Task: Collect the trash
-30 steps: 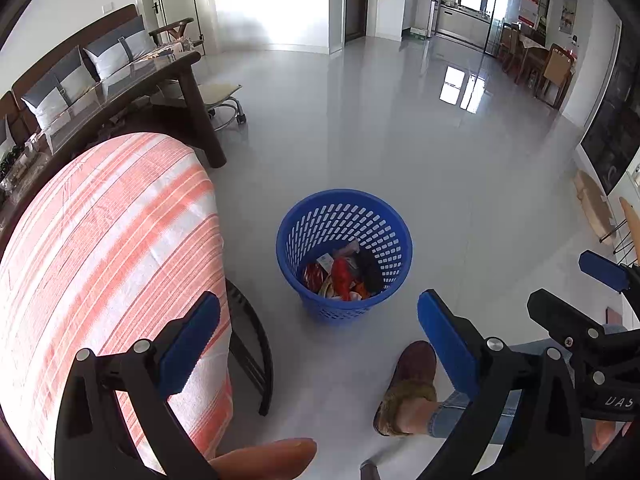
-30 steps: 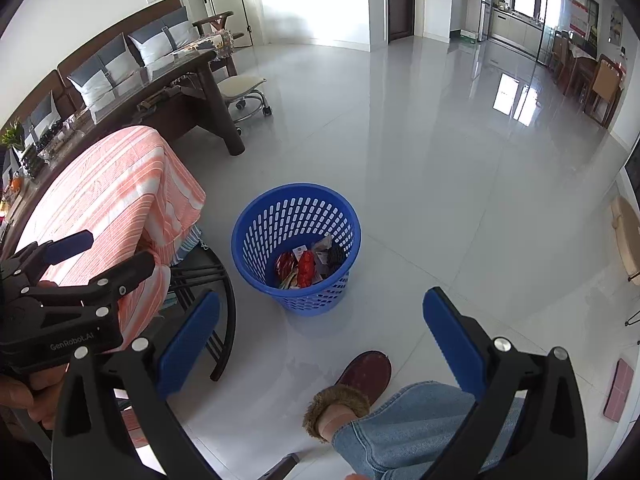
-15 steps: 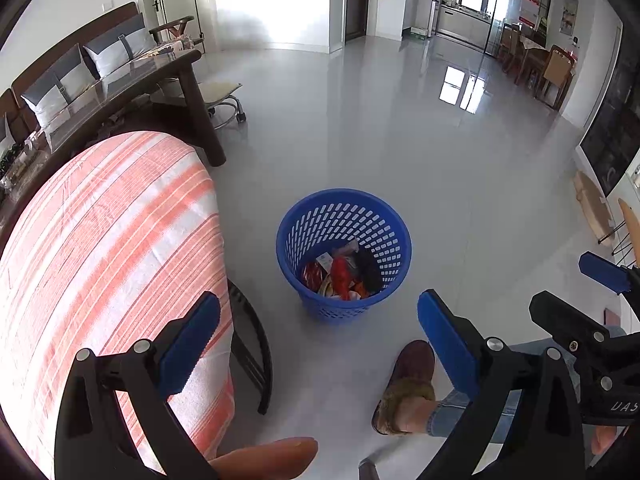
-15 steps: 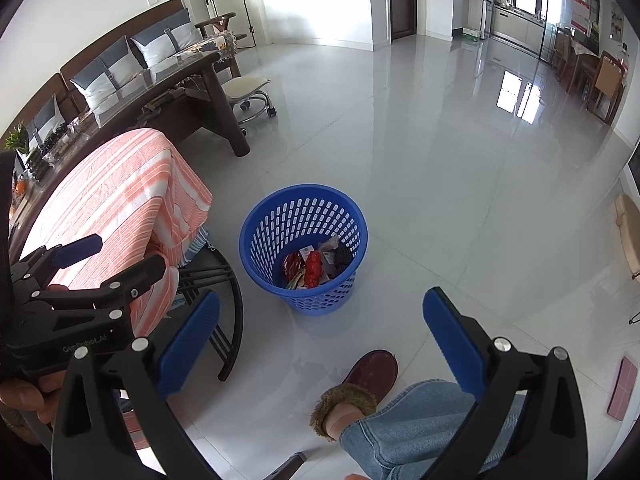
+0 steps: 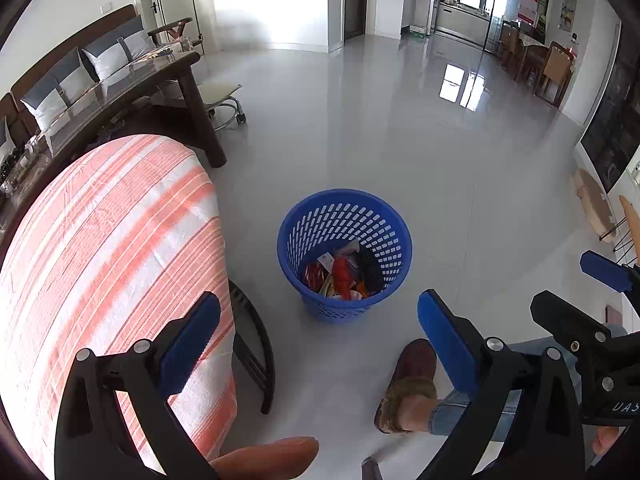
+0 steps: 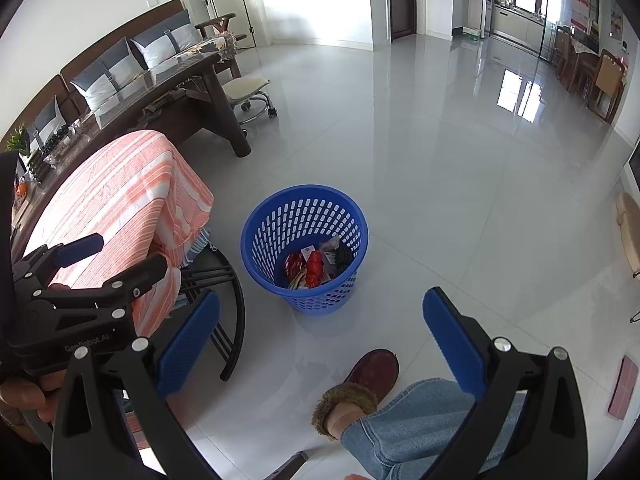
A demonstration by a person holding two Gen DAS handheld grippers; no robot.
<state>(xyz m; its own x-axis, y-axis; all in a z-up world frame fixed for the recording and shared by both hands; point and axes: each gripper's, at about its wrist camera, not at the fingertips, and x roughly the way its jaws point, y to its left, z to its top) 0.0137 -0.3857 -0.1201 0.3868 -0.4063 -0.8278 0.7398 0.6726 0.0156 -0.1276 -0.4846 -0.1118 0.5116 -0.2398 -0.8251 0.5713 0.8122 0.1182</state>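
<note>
Left gripper (image 5: 318,332): blue-padded fingers spread wide apart, nothing between them, held above the floor (image 5: 400,140). Right gripper (image 6: 320,328): likewise spread wide and empty; in the left wrist view it appears at the right edge, and in the right wrist view the left gripper appears at the left edge, gripped by a hand (image 6: 24,396).

Directly beyond both grippers stands the blue perforated wastebasket (image 5: 344,220), upright on the glossy grey tiled floor. The trash (image 5: 340,272) lies in its bottom: red wrappers, a white printed packet and a dark item, piled together; individual pieces cannot be told apart further.

Near the basket, on the gripper side, a foot in a brown fur-trimmed slipper (image 6: 372,372) rests on the floor, with a blue denim trouser leg (image 6: 412,420) behind it.

Left of the basket is a surface draped in an orange-and-white striped cloth (image 5: 108,248), carried on a black curved frame (image 5: 256,352); the part of the cloth in view bears nothing.

Farther out: a long dark wooden table (image 6: 176,84), a wheeled stool (image 6: 248,92) beside it, and a wooden sofa with grey-and-white cushions (image 6: 132,52) along the wall.
</note>
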